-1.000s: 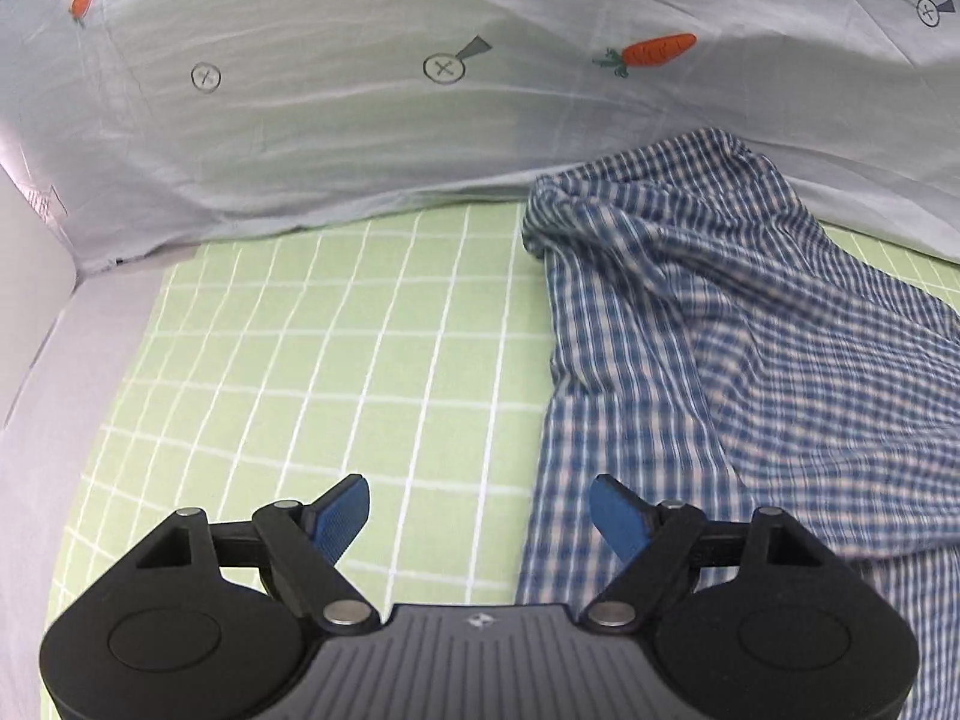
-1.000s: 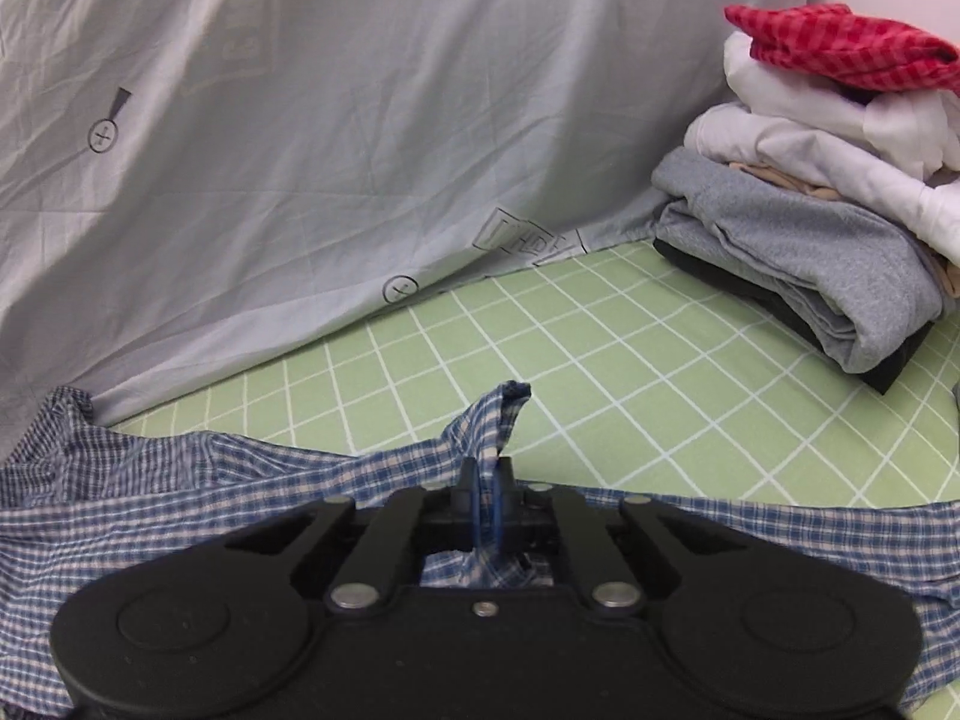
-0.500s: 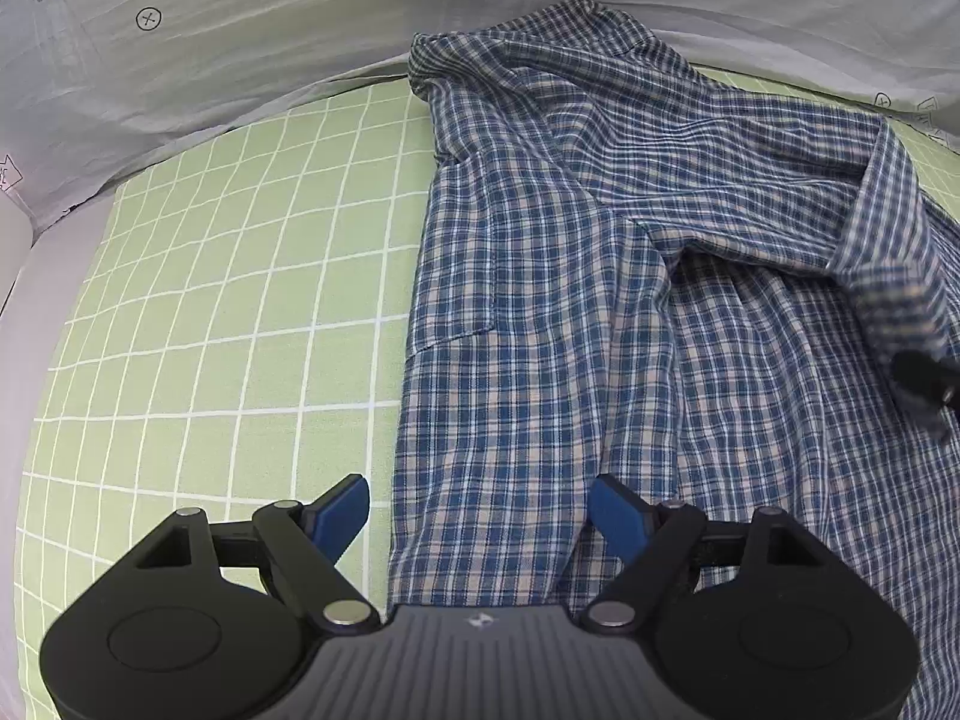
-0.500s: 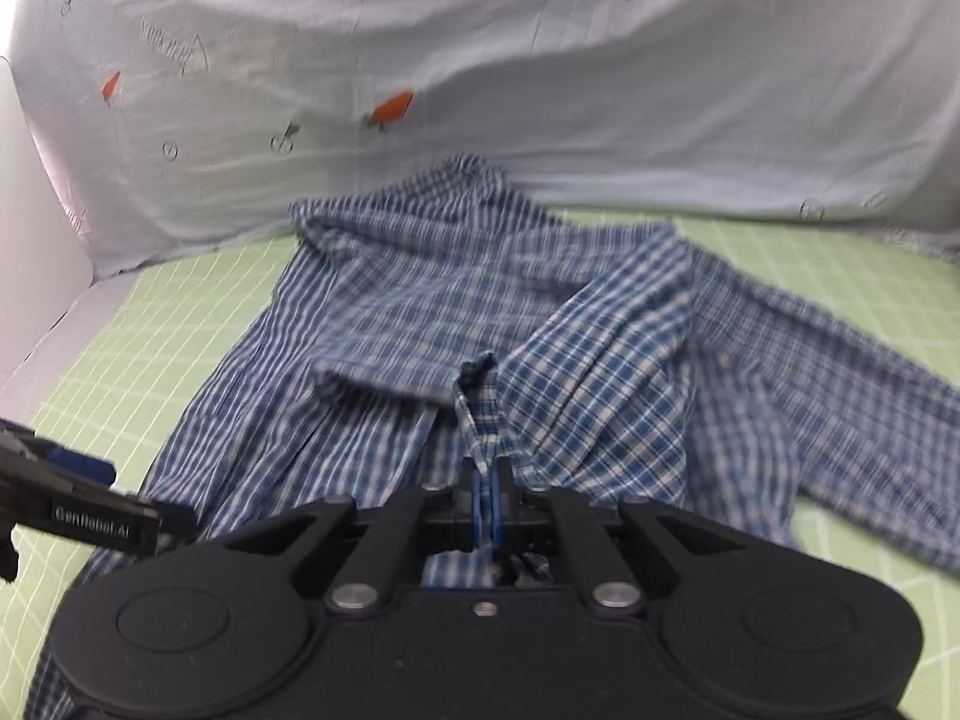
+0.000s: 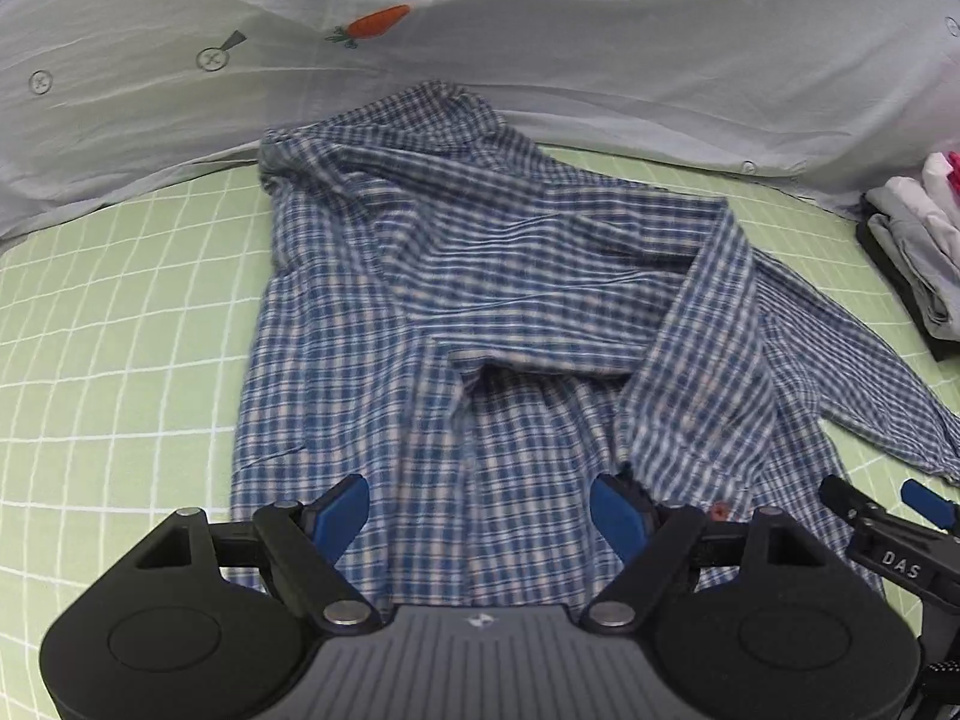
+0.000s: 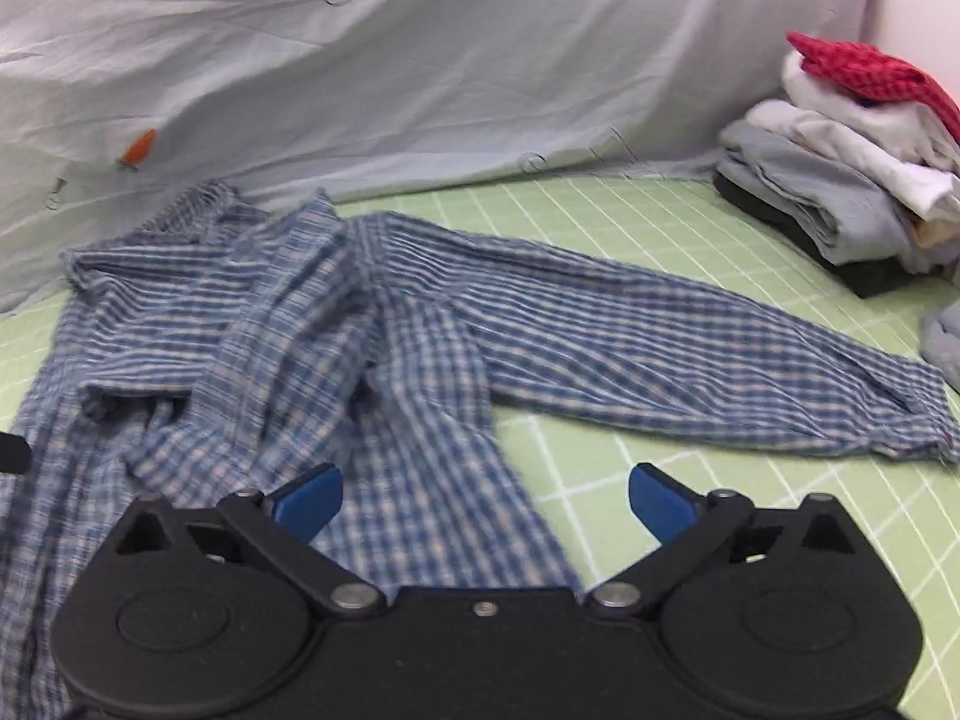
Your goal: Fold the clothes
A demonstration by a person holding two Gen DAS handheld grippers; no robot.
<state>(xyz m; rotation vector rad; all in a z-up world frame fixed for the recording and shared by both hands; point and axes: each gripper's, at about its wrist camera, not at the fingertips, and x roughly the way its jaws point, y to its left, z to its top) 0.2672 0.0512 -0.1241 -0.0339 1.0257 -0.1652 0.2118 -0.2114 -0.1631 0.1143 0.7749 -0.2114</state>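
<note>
Sheeting (image 5: 540,78), pale and carrot-printed, is backing the green grid mat (image 5: 120,312) where my blue plaid shirt (image 5: 480,312) is lying rumpled; my right gripper (image 6: 483,501), jaws just sprung wide, and left gripper (image 5: 480,516) are hovering spread, gripping nothing.

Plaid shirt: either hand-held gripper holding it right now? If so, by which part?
Nothing held. The right hand-held gripper has just opened over the plaid shirt; the left hand-held gripper is open above it too.
</note>
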